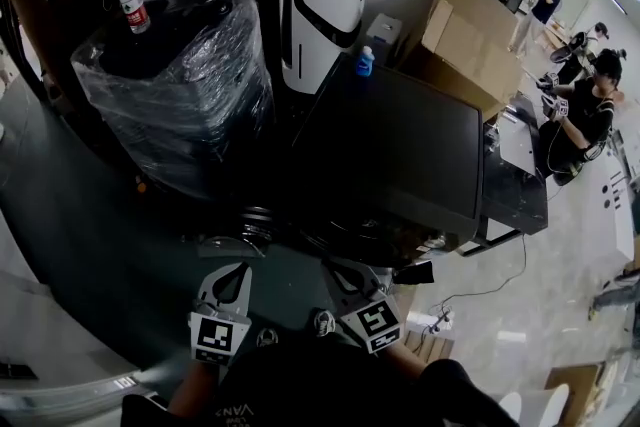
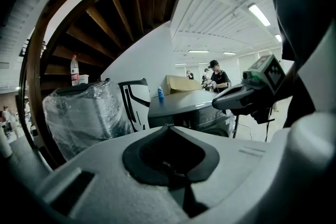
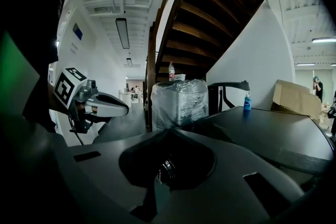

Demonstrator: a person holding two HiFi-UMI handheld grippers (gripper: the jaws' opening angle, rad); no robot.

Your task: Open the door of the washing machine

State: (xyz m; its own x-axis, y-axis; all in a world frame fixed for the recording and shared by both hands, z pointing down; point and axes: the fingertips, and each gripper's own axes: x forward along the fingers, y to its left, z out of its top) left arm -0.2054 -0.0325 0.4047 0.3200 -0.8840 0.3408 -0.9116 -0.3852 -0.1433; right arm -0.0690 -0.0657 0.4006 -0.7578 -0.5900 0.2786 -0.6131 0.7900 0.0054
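- The washing machine (image 1: 400, 150) stands straight ahead. Its dark flat top fills the middle of the head view, and its front face sits under the near edge, mostly hidden from above.
- A plastic-wrapped appliance (image 1: 180, 85) stands just beside the machine's left side and plays no part in the task.
- The door cannot be read clearly. A chrome-ringed round part (image 1: 256, 220) shows below the top's near-left corner and may belong to it. I cannot tell whether the door is shut or swung out.
- The left gripper (image 2: 169, 131) has its jaws together with nothing between them, and it is held clear of the machine's front.
- The right gripper (image 3: 168, 134) is likewise closed and empty, level with the other and short of the near edge.
- A small blue bottle (image 1: 365, 61) stands at the top's far-left corner.
- Judged from this, neither gripper has hold of the door. If it is still shut, reaching for the handle and pulling are both left to do.
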